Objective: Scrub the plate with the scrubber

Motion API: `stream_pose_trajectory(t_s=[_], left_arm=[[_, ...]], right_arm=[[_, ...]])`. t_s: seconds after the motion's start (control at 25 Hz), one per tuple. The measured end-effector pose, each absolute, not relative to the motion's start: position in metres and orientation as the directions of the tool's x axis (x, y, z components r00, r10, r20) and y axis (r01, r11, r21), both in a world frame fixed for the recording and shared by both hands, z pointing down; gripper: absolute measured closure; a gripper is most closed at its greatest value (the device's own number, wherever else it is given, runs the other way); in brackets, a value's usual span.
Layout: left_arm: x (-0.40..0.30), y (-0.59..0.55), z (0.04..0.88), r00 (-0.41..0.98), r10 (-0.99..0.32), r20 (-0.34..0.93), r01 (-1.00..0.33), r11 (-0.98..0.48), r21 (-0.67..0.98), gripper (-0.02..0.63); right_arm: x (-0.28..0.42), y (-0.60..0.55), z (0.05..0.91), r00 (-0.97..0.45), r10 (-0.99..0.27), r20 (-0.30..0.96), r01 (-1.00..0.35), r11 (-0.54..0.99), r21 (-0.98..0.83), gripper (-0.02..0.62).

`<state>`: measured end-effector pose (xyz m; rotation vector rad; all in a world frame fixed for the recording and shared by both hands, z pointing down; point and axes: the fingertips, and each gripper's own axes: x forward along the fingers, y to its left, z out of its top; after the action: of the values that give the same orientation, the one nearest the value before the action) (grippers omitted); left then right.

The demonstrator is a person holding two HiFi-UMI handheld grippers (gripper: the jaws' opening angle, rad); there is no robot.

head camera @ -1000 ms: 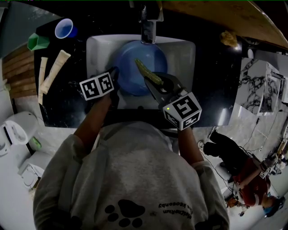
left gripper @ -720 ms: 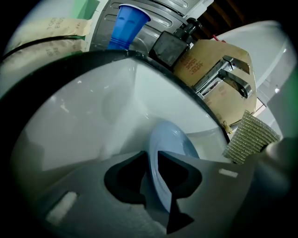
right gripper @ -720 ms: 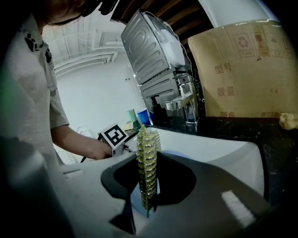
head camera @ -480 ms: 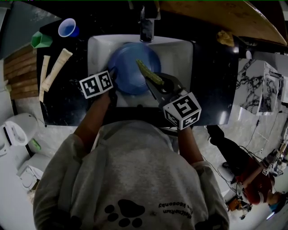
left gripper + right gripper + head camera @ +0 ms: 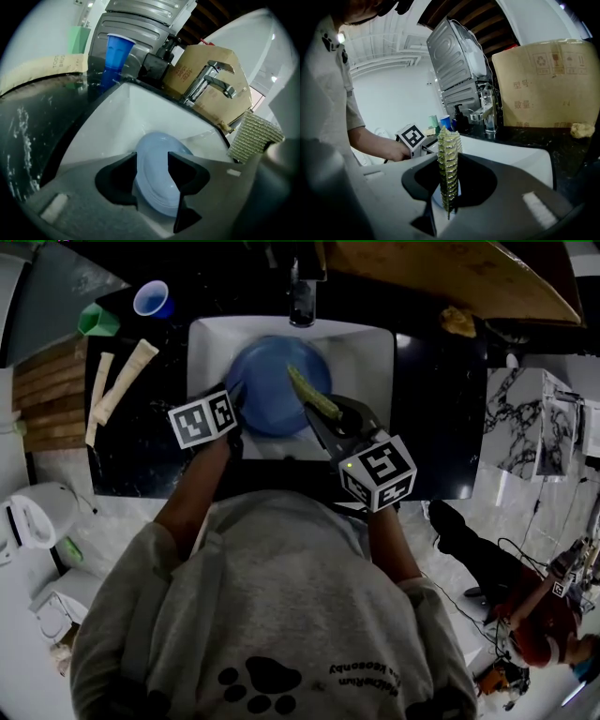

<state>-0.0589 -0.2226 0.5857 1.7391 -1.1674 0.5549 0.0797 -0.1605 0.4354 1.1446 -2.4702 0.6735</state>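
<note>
A blue plate (image 5: 267, 390) lies in the white sink (image 5: 370, 348). My left gripper (image 5: 234, 397) is at the plate's left rim. Its jaws are opening, and in the left gripper view the plate (image 5: 154, 157) shows in the gap between them with neither pad pressing on it. My right gripper (image 5: 317, 413) is shut on a yellow-green scrubber (image 5: 309, 393), held over the plate's right side. In the right gripper view the scrubber (image 5: 447, 164) stands on edge, pinched between the jaws. The scrubber (image 5: 255, 136) also shows at the right of the left gripper view.
A faucet (image 5: 302, 296) stands at the back of the sink. On the dark counter to the left are a blue cup (image 5: 152, 299), a green cup (image 5: 98, 322) and two tubes (image 5: 120, 381). A yellowish lump (image 5: 457, 322) lies at the back right. A brown cardboard box (image 5: 548, 84) stands behind.
The plate has settled a little lower and leftward in the sink. Both grippers stay at about the same places, the right one still holding the scrubber.
</note>
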Motion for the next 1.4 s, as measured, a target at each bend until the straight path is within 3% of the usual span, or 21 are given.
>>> stream_pose_trajectory(t_s=[0.44, 0.68, 1.4], left_arm=[[-0.022, -0.228, 0.449, 0.497, -0.747, 0.441, -0.868, -0.44, 0.232, 0.455], [-0.002, -0.207, 0.378, 0.55, -0.798, 0.245, -0.834, -0.537, 0.123, 0.599], [0.014, -0.137, 0.309, 0.543, -0.838, 0.053, -0.838, -0.545, -0.035, 0.604]], right_arm=[[0.108, -0.169, 0.404, -0.417, -0.807, 0.419, -0.907, 0.398, -0.136, 0.526], [0.112, -0.164, 0.373, -0.352, -0.879, 0.322, -0.932, 0.362, -0.032, 0.526], [0.103, -0.122, 0.316, -0.342, -0.934, 0.102, -0.936, 0.348, 0.049, 0.526]])
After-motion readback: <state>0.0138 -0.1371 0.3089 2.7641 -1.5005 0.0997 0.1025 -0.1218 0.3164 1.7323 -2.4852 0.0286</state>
